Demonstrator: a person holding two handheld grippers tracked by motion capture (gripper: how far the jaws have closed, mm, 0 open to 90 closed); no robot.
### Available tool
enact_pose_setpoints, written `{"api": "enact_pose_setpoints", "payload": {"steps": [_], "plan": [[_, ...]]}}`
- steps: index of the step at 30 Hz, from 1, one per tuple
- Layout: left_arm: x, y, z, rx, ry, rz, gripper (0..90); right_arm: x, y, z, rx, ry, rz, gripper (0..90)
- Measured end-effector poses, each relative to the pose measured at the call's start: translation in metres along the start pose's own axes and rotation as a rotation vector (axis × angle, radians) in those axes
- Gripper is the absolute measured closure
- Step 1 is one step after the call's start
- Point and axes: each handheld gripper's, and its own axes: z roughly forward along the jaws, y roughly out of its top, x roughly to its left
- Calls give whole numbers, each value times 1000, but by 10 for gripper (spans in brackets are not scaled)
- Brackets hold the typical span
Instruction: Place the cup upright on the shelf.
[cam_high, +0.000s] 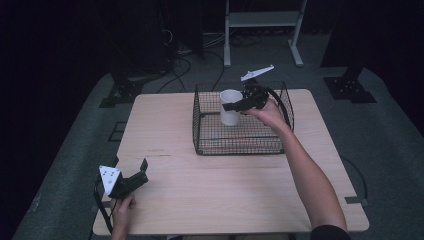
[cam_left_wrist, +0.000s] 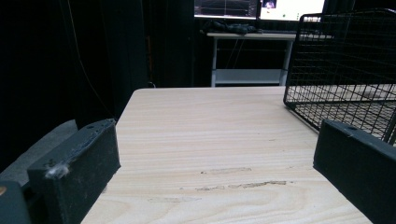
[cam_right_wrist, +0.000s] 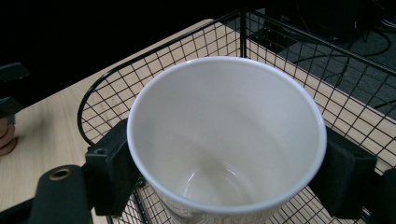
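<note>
A white paper cup (cam_high: 230, 117) stands upright inside the outline of a black wire basket (cam_high: 240, 150) at the back middle of the wooden table (cam_high: 225, 200). My right gripper (cam_high: 231, 106) is shut on the cup just under its rim. In the right gripper view the two black pads (cam_right_wrist: 109, 163) press on either side of the empty cup (cam_right_wrist: 224, 116), with the basket's wire wall (cam_right_wrist: 280, 42) behind it. I cannot tell whether the cup touches the basket floor. My left gripper (cam_high: 141, 172) rests near the table's front left corner, open, with bare tabletop between its jaws (cam_left_wrist: 215, 172).
The basket's near corner (cam_left_wrist: 345, 60) stands right of the left gripper's line. Behind the table are a white shelf frame (cam_high: 262, 20), floor cables (cam_high: 180, 65) and black stand feet (cam_high: 350, 87). The other hand (cam_right_wrist: 7, 135) shows at the left edge of the right gripper view.
</note>
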Motion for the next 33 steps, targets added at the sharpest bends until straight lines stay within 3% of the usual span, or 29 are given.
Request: {"api": "enact_pose_setpoints", "payload": {"steps": [25,33], "plan": [[0,0,0,0,-1,-2,0,-25,-25,26,44,-25,67,192],[0,0,0,0,0,-3,0,-27,-28,31,67,-36,70,192]]}}
